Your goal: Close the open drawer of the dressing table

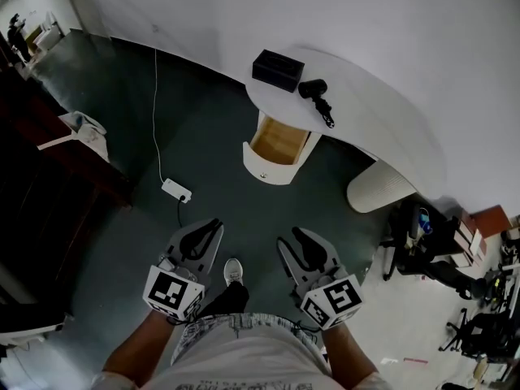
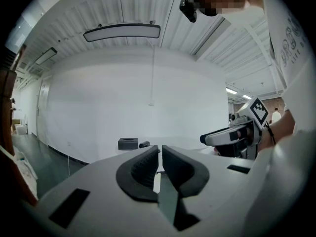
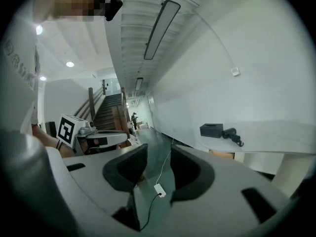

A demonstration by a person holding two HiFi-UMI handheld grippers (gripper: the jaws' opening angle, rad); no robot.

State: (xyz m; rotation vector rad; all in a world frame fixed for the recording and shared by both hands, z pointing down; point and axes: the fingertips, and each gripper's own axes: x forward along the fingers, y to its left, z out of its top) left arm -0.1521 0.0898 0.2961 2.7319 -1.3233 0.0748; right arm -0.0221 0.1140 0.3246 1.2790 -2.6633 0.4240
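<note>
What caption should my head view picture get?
Left tool and right tool, both empty, face a curved white dressing table with its wood-lined drawer open.

Grey left gripper [image 1: 213, 227] and right gripper [image 1: 292, 236] bear black jaws, marker cubes [image 1: 173, 291]; shirt [image 1: 244, 357] white.

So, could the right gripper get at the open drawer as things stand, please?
Probably not from here: the drawer stands well ahead of the right gripper, though only bare floor lies between them.
</note>
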